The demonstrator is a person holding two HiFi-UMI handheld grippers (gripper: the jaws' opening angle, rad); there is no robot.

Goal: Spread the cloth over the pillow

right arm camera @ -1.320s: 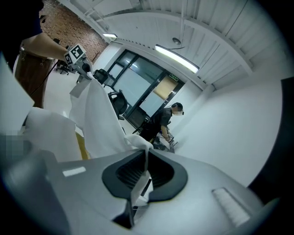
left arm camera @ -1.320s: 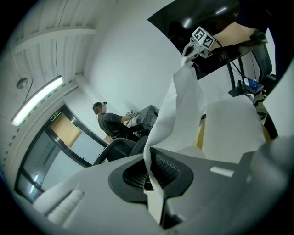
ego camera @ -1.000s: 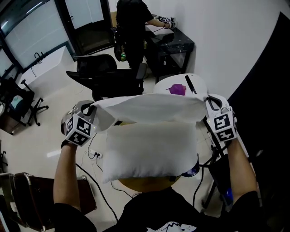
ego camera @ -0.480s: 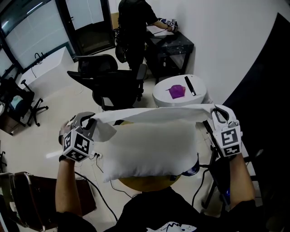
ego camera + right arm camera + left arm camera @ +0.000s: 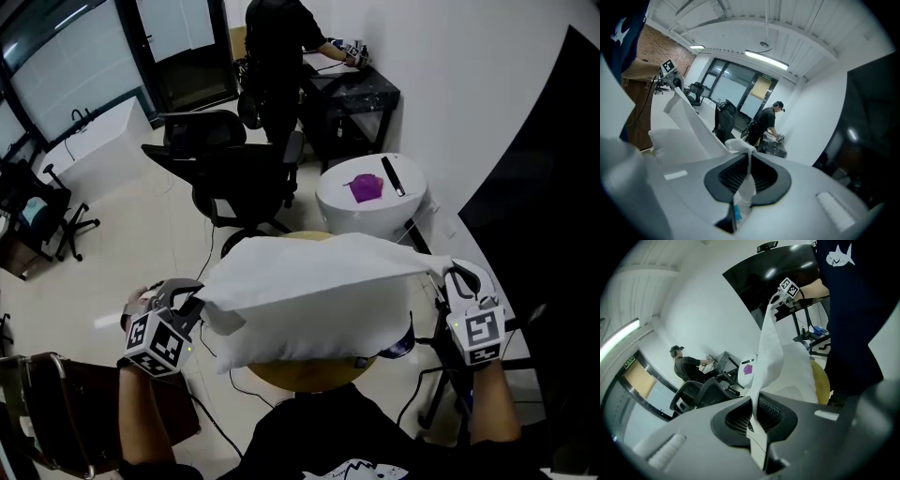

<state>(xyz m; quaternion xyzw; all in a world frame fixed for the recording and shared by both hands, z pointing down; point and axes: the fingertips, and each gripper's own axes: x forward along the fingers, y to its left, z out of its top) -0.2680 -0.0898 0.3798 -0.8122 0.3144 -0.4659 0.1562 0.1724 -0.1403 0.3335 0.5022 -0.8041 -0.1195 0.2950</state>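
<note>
We have drawn the cloth (image 5: 309, 267) toward us across the pillow (image 5: 314, 337), which it now drapes; left claw (image 5: 194, 302) and right claw (image 5: 448, 274) each clamp a corner, keeping it taut to spread evenly.

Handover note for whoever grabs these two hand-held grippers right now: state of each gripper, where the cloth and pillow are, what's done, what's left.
Left hand-held gripper: shut on one corner of the cloth.
Right hand-held gripper: shut on the other held corner.
Things: the cloth is stretched between the two grippers and draped across the far side and top of the pillow, which lies on a round yellow table.
Done: the cloth is over most of the pillow.
Left: the pillow's near side is uncovered. Probably draw the held edge down over it, then release both corners.
</note>
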